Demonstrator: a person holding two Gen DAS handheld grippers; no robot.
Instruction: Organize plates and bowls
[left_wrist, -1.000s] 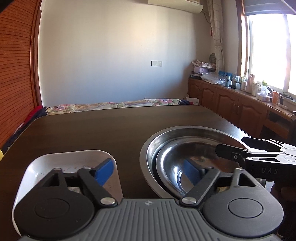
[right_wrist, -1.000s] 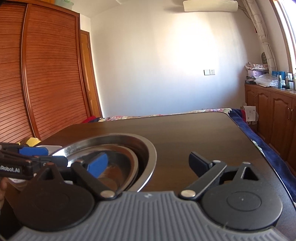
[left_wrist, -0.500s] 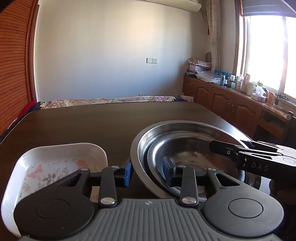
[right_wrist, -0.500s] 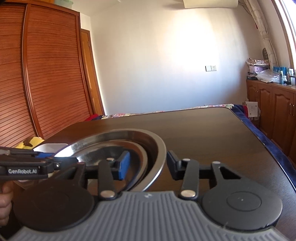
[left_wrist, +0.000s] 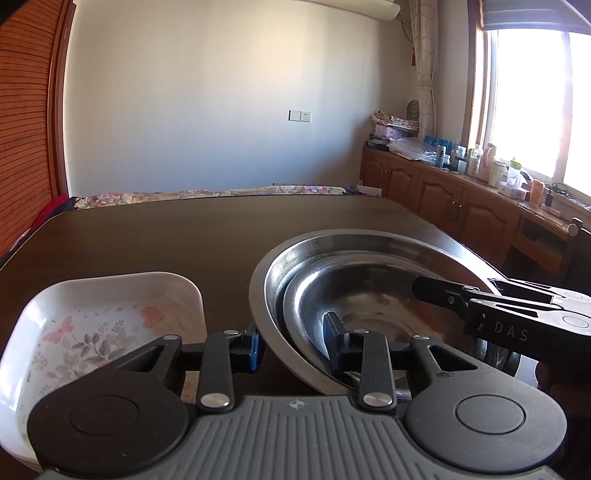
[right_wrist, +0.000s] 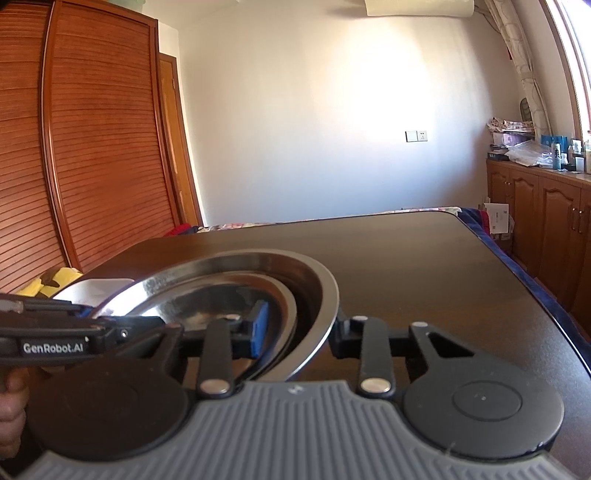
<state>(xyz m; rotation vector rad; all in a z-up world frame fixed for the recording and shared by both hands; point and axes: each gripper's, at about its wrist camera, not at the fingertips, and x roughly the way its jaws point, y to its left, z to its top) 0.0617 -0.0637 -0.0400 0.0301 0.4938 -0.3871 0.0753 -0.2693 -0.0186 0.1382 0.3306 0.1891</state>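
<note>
My left gripper (left_wrist: 293, 349) and right gripper (right_wrist: 297, 332) each have their jaws clamped across opposite rims of the large steel bowl (left_wrist: 369, 245), which holds 1 smaller steel bowl (left_wrist: 354, 295) above the counter (left_wrist: 166, 236), beside the floral white dish (left_wrist: 110, 317).

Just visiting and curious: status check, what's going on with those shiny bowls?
Left gripper and right gripper each shut on large steel bowl's rim, opposite sides. Smaller steel bowl nested inside. White floral dish beside, apart.
</note>
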